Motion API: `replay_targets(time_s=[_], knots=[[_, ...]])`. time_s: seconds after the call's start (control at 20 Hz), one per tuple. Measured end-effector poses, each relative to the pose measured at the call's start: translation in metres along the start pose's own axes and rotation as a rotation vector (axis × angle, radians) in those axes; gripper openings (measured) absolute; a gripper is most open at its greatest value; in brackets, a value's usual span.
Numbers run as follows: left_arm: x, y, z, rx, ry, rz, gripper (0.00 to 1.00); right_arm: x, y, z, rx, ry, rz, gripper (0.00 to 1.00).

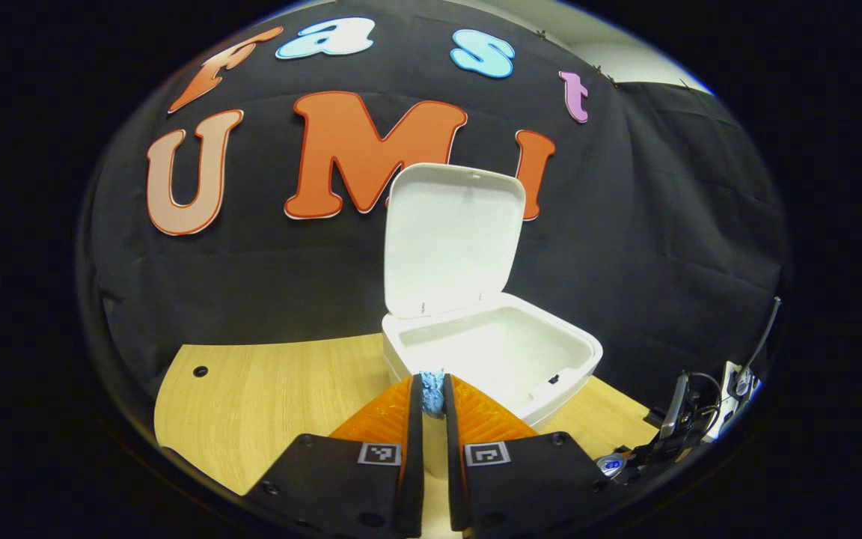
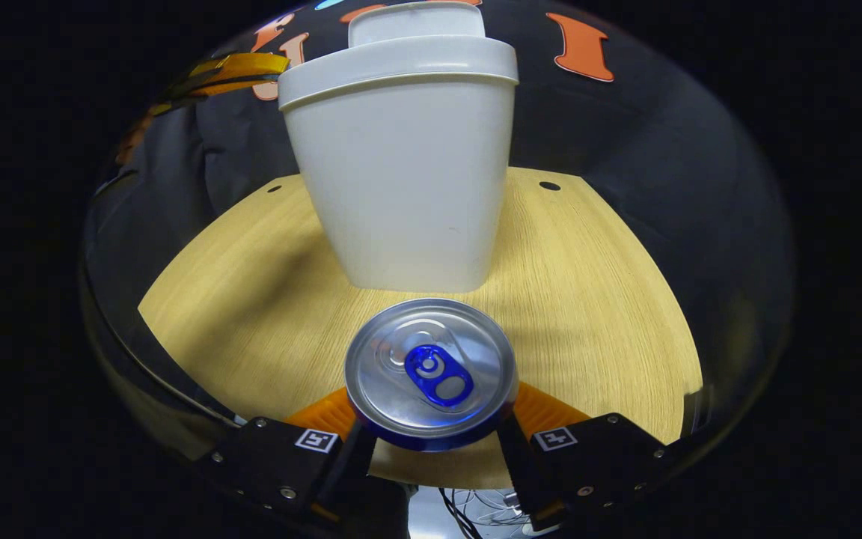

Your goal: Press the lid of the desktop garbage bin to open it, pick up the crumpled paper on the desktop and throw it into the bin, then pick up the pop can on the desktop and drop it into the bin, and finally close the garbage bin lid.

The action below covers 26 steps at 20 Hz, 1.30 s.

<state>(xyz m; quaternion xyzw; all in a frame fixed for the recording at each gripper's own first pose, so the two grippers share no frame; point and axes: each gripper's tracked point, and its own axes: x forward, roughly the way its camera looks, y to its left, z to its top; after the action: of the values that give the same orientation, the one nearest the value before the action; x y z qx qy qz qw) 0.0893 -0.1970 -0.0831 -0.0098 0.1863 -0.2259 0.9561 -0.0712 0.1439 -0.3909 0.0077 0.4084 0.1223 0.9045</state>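
Note:
The white bin stands on the wooden desk with its lid tipped up and its inside bare. My left gripper hovers just in front of the bin's near rim, shut on a small wad of blue crumpled paper pinched at the fingertips. In the right gripper view the bin rises close ahead. An upright pop can, silver on top with a blue tab, sits between the fingers of my right gripper, which press on both its sides low over the desk.
The wooden desk has small holes near its far corners and ends at the black cloth wall. A power strip and cables lie at the right in the left gripper view. Part of the other gripper shows high at the left, beside the bin's rim.

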Motion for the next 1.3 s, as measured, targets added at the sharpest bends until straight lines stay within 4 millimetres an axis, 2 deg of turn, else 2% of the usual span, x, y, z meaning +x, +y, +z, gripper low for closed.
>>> replay_targets(time_s=[0.25,0.55,0.7,0.85,1.0,1.15,1.2,1.25,1.3], knots=[[0.009,-0.017,0.007,0.022,-0.01,-0.003,0.17,-0.009,-0.01,-0.002,0.01,-0.006,-0.005,0.8],[0.017,-0.028,-0.005,0.044,0.01,-0.018,0.17,-0.02,-0.02,-0.006,0.041,-0.01,-0.008,0.8],[0.019,-0.03,-0.017,0.026,0.042,-0.039,0.2,-0.02,-0.02,-0.005,0.043,-0.012,-0.013,0.8],[0.021,-0.035,-0.018,0.045,0.042,-0.052,0.27,-0.022,-0.022,-0.007,0.039,-0.009,-0.023,0.8],[0.019,-0.04,-0.019,0.076,0.034,-0.067,0.26,-0.022,-0.022,-0.004,0.049,-0.011,-0.029,0.8],[0.018,-0.042,-0.019,0.086,0.024,-0.067,0.35,-0.023,-0.024,-0.003,0.047,-0.017,-0.036,0.8],[0.016,-0.041,-0.019,0.087,0.022,-0.067,0.47,-0.022,-0.024,-0.003,0.045,-0.02,-0.041,0.8],[0.015,-0.039,-0.019,0.093,0.018,-0.062,0.46,-0.024,-0.026,0.003,0.042,-0.025,-0.041,0.8],[0.015,-0.034,-0.018,0.099,0.005,-0.05,0.51,-0.026,-0.028,0.008,0.036,-0.028,-0.048,0.8]])
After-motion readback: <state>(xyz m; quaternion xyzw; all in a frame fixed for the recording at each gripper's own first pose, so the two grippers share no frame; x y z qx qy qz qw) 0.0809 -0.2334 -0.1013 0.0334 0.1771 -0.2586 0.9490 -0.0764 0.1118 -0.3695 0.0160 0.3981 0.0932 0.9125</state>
